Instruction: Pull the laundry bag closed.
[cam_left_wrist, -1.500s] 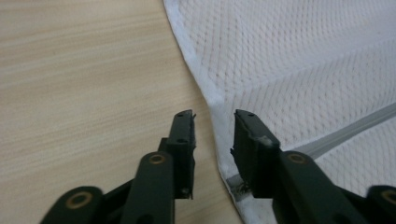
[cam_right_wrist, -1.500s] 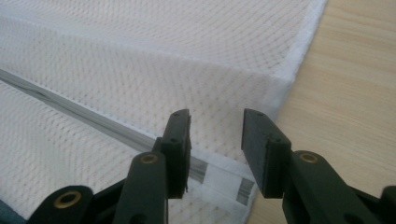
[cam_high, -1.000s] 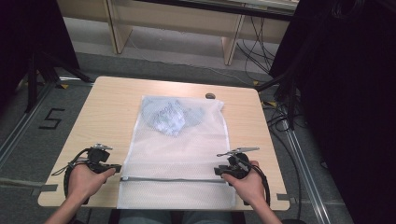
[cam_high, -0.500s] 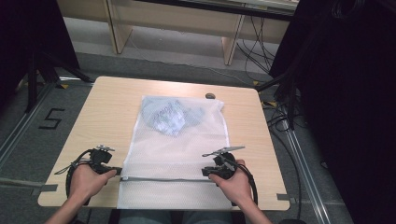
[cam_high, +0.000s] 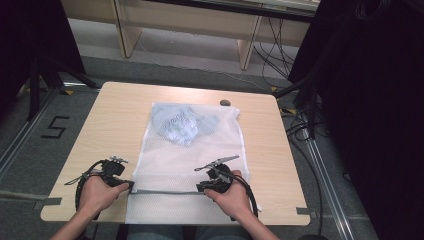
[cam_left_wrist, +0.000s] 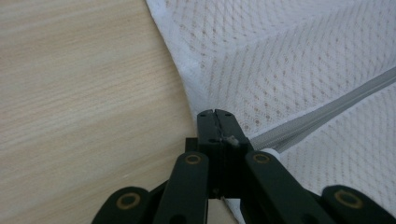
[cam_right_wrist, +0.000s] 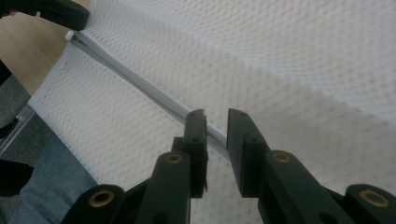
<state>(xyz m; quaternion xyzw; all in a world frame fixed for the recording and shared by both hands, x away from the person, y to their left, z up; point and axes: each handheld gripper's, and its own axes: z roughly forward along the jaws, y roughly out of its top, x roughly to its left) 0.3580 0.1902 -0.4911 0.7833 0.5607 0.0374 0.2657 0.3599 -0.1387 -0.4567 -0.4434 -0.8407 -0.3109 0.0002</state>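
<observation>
white mesh laundry bag (cam_high: 187, 165) flat on the wooden table (cam_high: 100, 125), long axis running away from the person; grey zipper (cam_high: 165, 191) crosswise near the near edge. left gripper (cam_high: 129, 185) jaws closed on the zipper's end; right gripper (cam_high: 201, 188) jaws slightly parted over the zipper.

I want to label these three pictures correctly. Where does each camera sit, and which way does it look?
High view: above the person's side, facing forward and down on the table; both hands and forearms enter below.
Left gripper view: rides the left gripper, jaws shut at the mesh bag edge.
Right gripper view: rides the right gripper, jaws apart around the zipper.
All three share the bag and zipper.
</observation>
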